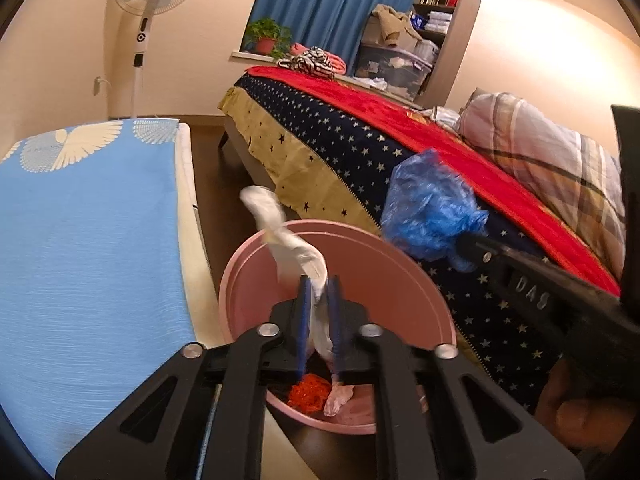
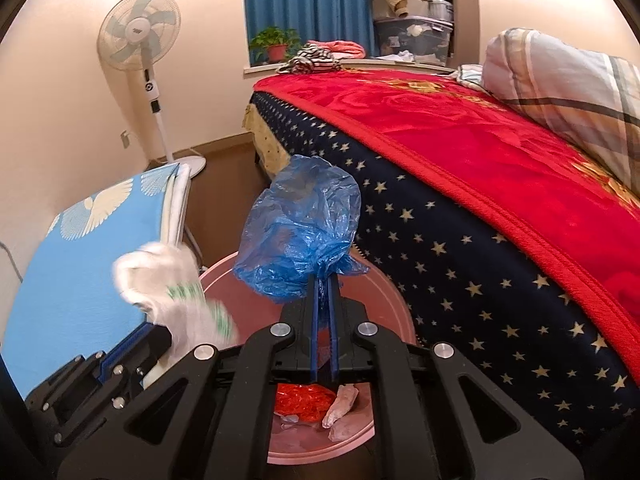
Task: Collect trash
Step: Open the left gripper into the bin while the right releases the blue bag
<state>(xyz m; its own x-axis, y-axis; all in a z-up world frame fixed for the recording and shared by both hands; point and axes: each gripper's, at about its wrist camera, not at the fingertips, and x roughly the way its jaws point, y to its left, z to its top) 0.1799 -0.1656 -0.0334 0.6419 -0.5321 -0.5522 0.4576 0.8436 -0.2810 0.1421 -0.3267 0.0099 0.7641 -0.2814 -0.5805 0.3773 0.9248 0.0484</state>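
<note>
A pink bin [image 1: 400,252] [image 2: 386,292] stands on the floor between the bed and a blue board. Inside it lie orange-red mesh trash [image 2: 304,398] and a clear crumpled wrapper [image 2: 340,404]. My left gripper [image 1: 319,278] hangs over the bin with its jaws a little apart. A white plastic bag [image 1: 296,248] [image 2: 176,280] runs loosely between them and looks blurred. My right gripper [image 2: 323,278] [image 1: 464,240] is over the bin's right side. It pinches the gathered neck of a blue plastic bag [image 2: 300,236] [image 1: 428,208], which stands up above the fingertips.
A bed with a red blanket [image 2: 480,148] and a star-patterned cover [image 1: 360,148] runs along the right, close to the bin. A blue board with a white bird print [image 1: 88,216] lies on the left. A standing fan [image 1: 148,12] is by the far wall.
</note>
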